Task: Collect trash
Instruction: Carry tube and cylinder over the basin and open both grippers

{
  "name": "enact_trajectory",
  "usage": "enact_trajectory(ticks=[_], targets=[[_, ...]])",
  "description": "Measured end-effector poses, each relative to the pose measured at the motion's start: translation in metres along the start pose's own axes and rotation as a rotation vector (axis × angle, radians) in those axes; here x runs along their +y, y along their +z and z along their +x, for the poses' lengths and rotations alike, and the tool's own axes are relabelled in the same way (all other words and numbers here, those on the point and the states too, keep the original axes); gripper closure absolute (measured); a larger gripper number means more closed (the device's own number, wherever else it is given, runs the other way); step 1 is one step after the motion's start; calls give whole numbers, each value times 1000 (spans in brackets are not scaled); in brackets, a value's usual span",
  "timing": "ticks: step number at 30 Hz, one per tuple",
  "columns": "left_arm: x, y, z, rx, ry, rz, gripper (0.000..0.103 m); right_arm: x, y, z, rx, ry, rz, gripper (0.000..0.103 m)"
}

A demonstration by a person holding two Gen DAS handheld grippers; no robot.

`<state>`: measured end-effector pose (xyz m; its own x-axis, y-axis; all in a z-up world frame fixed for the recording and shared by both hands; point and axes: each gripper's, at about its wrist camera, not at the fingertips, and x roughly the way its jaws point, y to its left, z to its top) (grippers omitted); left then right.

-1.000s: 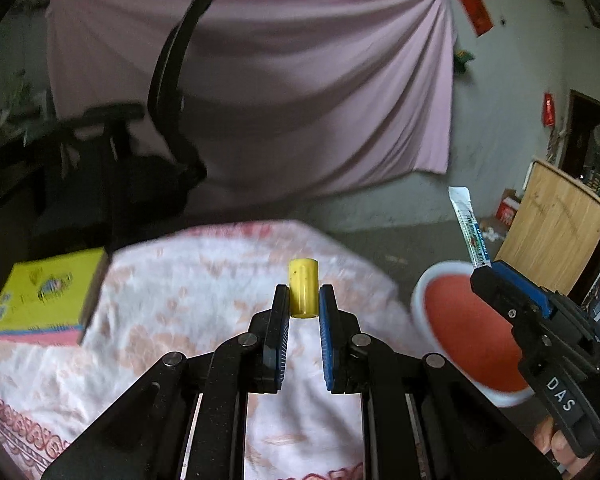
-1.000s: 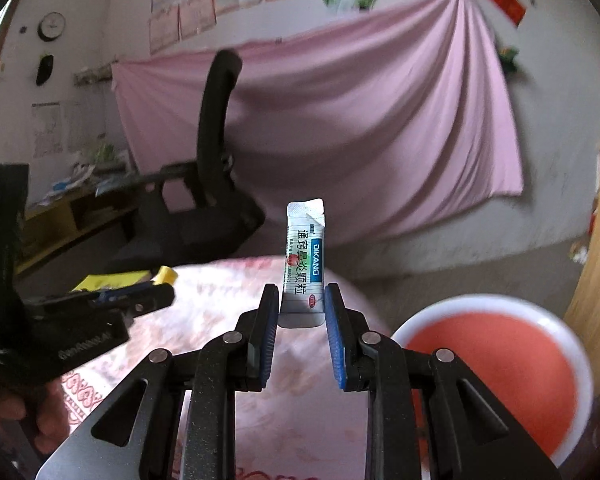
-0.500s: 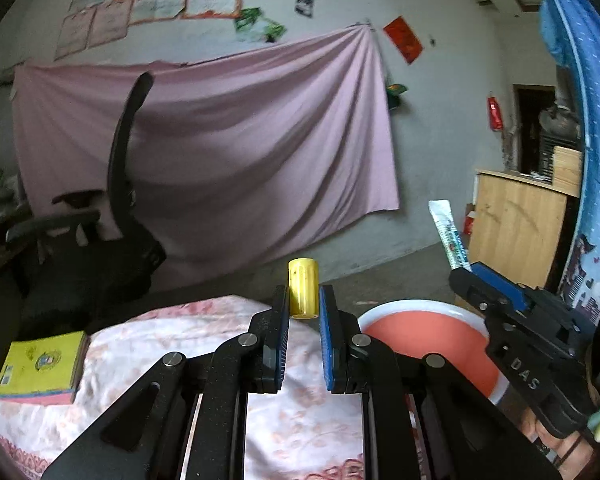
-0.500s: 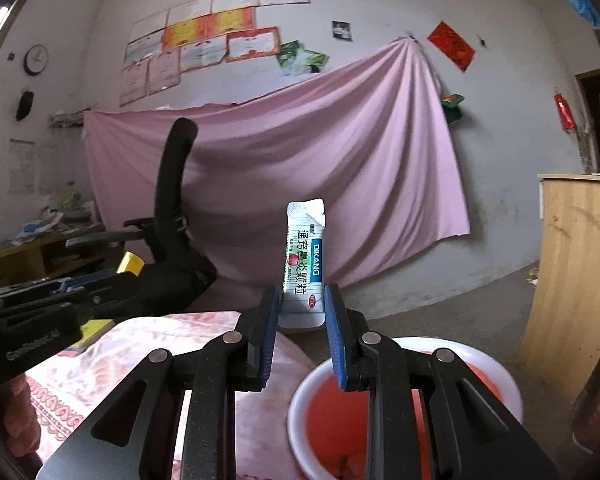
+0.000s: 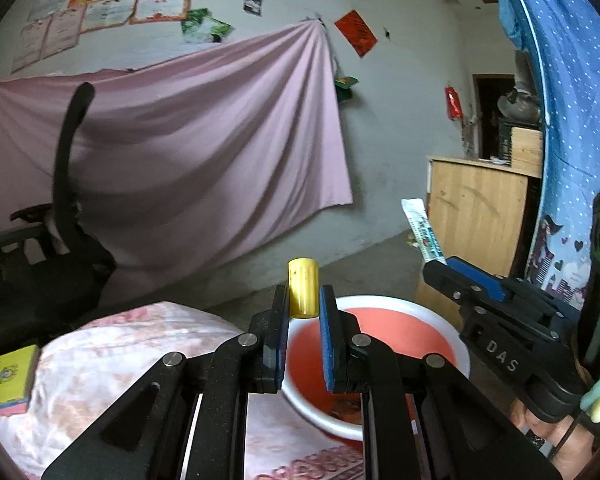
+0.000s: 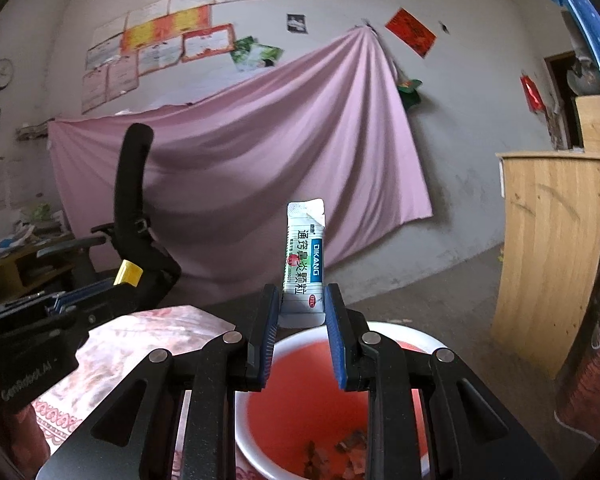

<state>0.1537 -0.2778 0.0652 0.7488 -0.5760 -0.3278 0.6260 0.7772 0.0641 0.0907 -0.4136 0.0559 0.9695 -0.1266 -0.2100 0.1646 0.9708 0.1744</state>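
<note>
We look forward along each gripper's fingers, close above the red basin [image 5: 384,332], sharing the pink sheet [image 6: 260,152].

basin [image 6: 428,338] open on top | table edge [image 5: 204,316] left; wooden cabinet [image 6: 552,256] right

Yellow, pink and red showing against grey

A yellow tube [image 5: 303,293] is standing out; the basin [image 6: 410,334] is showing red inside a white rim; the tablecloth [image 5: 112,356] is displaying pink flowers on white.
</note>
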Motion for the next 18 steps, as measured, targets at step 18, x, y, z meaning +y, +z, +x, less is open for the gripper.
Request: enact_trajectory(ticks=[18], targets=[[-9, -2, 57, 194, -106, -120, 91, -35, -13, 20, 145, -48, 75, 81]])
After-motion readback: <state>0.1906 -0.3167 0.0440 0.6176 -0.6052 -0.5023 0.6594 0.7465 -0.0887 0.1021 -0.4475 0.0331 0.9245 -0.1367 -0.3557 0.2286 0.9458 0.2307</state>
